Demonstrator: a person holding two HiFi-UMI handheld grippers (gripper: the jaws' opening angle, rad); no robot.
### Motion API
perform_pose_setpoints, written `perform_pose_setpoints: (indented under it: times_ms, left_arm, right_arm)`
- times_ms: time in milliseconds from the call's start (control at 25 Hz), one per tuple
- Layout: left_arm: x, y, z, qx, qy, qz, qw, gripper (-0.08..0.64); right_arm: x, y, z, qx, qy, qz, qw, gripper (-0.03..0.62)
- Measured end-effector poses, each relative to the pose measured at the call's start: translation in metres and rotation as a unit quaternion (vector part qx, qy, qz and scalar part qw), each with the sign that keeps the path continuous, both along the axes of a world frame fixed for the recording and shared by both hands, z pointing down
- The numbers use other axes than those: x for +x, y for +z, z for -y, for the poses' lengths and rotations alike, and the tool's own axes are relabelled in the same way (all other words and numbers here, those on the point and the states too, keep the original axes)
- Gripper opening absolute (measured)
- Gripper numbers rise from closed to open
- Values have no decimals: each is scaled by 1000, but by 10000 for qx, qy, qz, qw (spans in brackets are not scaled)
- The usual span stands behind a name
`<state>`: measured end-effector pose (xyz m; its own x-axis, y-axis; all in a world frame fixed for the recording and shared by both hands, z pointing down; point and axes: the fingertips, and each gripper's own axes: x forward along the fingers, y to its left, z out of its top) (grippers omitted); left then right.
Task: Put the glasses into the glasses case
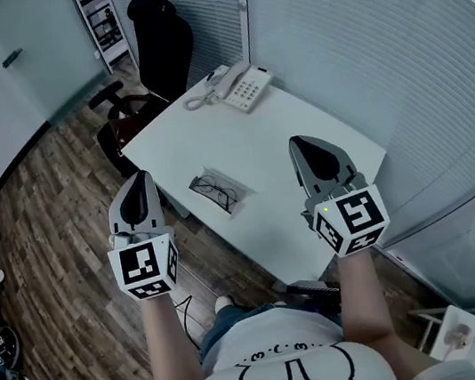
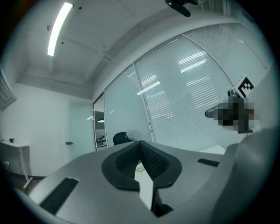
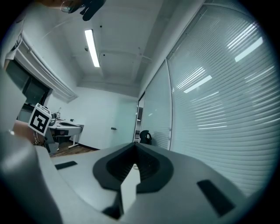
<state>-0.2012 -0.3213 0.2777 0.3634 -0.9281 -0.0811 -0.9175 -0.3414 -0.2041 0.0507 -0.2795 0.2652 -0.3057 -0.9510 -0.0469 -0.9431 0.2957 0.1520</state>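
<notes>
L gripper [image 1: 140,188], R gripper [image 1: 308,151] closed, empty; glasses [image 1: 217,192] on table [image 1: 286,131].

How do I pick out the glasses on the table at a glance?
Start at the white table. Close to its left edge in the head view, on a pale grey rectangle, lie the glasses. Their thin dark frame sets them apart from the white corded telephone at the far end.

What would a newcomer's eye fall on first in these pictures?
The left gripper and right gripper fill the foreground of the head view, both shut and empty. Between them, dark-rimmed glasses lie on the white table, and a white telephone sits at its far corner.
</notes>
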Motion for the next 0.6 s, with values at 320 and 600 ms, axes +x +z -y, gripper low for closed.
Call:
perform_pose_setpoints:
  times_ms: [320,600]
  left_arm:
    - [-2,-4,5,120,36,24,9999,17]
    - [-6,-10,5,166,33,-8,9999,17]
  right_arm:
    - [-2,-2,4,114,45,-44,9999,11]
    - [-6,-8,3,173,61,-117,9998,11]
